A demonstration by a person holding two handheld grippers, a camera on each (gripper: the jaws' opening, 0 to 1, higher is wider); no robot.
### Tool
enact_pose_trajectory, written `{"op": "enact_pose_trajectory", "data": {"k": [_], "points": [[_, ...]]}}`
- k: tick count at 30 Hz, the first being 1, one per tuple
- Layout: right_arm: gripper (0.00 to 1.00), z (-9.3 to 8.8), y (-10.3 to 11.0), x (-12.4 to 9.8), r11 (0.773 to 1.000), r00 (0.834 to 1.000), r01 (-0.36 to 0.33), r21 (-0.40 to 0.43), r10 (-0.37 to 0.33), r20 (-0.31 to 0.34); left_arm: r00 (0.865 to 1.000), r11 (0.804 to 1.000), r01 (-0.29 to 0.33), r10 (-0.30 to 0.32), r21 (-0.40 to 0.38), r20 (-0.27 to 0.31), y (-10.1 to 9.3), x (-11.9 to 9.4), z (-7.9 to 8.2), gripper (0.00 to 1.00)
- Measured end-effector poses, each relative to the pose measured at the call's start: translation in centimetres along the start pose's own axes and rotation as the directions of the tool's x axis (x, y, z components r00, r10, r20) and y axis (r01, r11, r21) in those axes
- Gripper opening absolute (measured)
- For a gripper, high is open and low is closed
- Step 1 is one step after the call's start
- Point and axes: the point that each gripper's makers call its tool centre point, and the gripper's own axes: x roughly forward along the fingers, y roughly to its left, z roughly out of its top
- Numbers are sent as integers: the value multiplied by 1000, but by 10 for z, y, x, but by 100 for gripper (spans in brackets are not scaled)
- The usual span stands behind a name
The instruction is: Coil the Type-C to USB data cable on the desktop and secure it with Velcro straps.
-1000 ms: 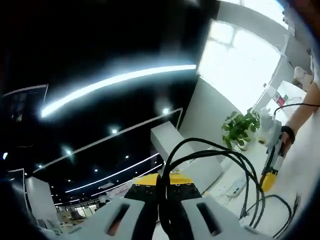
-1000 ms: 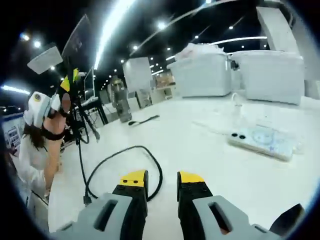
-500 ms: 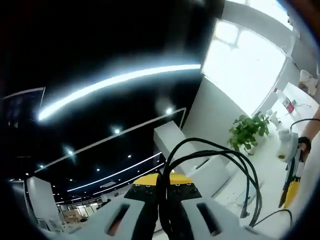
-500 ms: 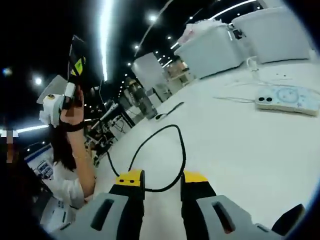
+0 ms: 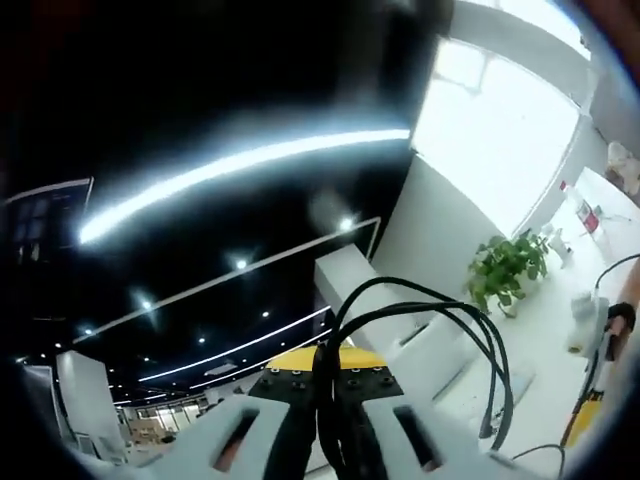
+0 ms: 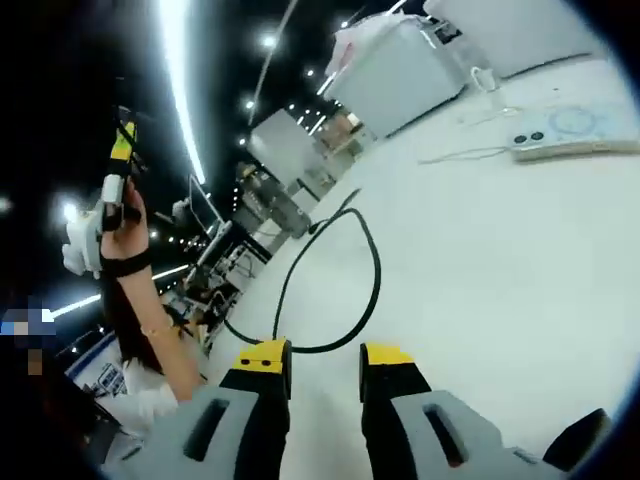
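left gripper view: rides on the raised left gripper (image 5: 322, 372) and looks steeply upward along its jaws at the dark ceiling with long white light strips (image 5: 240, 165); the looped black cable (image 5: 420, 310) sits very close to the lens.
left gripper view, right edge: takes in a bright window, a green potted plant (image 5: 505, 270) and the right gripper (image 5: 585, 425) down on the white table.
right gripper view: rides low, near the white tabletop (image 6: 500, 260), rolled, facing across it along the yellow-tipped jaws (image 6: 325, 357).
shared: each view catches the other gripper, and the black cable.
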Motion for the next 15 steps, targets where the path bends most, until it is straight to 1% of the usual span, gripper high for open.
{"op": "enact_pose_trajectory", "data": {"k": [1, 2, 4, 5, 6, 7, 8, 11, 12, 13, 14, 15], "points": [[31, 5, -1, 0, 1000, 1000, -5, 30, 4, 31, 1000, 1000, 1, -1, -9, 9, -1, 0, 4, 6], [30, 6, -1, 0, 998, 999, -15, 54, 13, 35, 1000, 1000, 2, -1, -18, 18, -1, -1, 8, 6], [27, 15, -1, 2, 994, 996, -44, 100, 35, 86, 999, 999, 10, -8, -36, 35, -3, -2, 14, 6], [23, 18, 1, 3, 990, 993, -74, 119, 62, 99, 999, 998, 21, -18, -57, 44, -5, -2, 18, 6], [20, 16, 7, 3, 988, 991, -101, 115, 90, 97, 999, 997, 28, -25, -72, 48, -7, -3, 18, 6], [14, 20, 9, 2, 988, 987, -116, 100, 104, 119, 998, 996, 38, -34, -81, 49, -9, -4, 18, 6], [5, 20, 12, 1, 989, 987, -115, 90, 104, 125, 998, 995, 48, -44, -86, 50, -13, -5, 17, 6], [3, 39, 24, -9, 990, 972, -134, -51, 142, 190, 993, 990, 111, -106, -91, 57, -33, -12, 8, 7], [3, 48, 25, -15, 988, 969, -112, -109, 133, 208, 989, 986, 142, -136, -93, 65, -42, -15, 4, 7], [3, 56, 26, -21, 983, 964, -85, -161, 122, 237, 987, 983, 155, -149, -97, 63, -50, -19, -2, 7], [2, 65, 29, -27, 975, 956, -61, -216, 119, 268, 986, 983, 159, -154, -96, 59, -56, -24, -7, 7], [2, 73, 30, -34, 960, 948, -25, -278, 111, 297, 984, 980, 173, -168, -94, 66, -65, -28, -12, 7]]}}
